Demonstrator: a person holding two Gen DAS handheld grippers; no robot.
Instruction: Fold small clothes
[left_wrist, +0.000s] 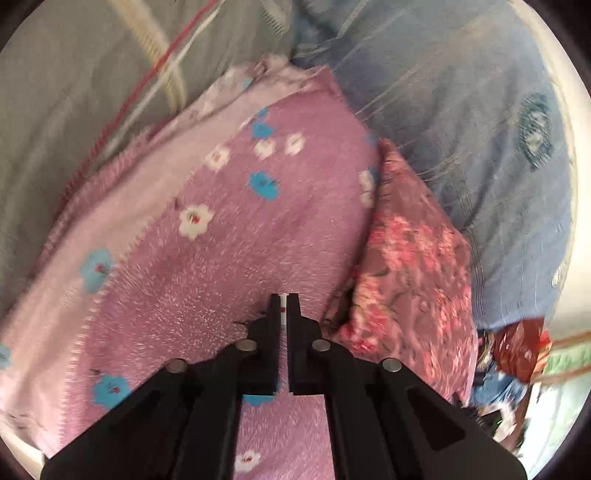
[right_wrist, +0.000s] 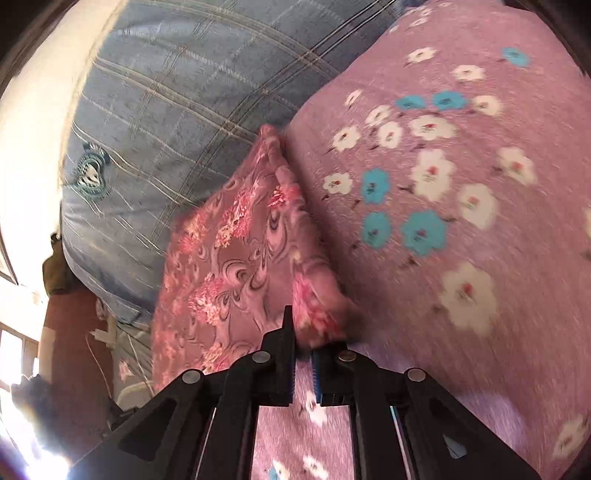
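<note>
Item: small mauve garment of soft brushed cloth printed with pink and cream flowers and dark swirls (right_wrist: 236, 254), already doubled into a flat, roughly square pad. Location: lying on a wide lilac fleece blanket with white and turquoise blossoms (right_wrist: 461, 258) spread over a bed, at the blanket's edge, just beside a blue-grey checked cushion bearing a teal crest (right_wrist: 177, 122); a grey quilt with red and cream stripes (left_wrist: 74, 110) lies at the far side in the left view. Right tongs (right_wrist: 303, 354): nearly closed, pinching the garment's near corner, which bunches up between the jaws. Left tongs (left_wrist: 283, 310): shut tight over the fleece blanket beside the garment (left_wrist: 410, 266); a sliver of pale material shows in the slit, but whether cloth is caught there cannot be told. Handling, by judgement: light, limp, thin and non-fragile; it will sag and unfold if lifted by one corner, and may cling to the fleece. Best taken at two corners of one hem edge, pinching all layers together.
</note>
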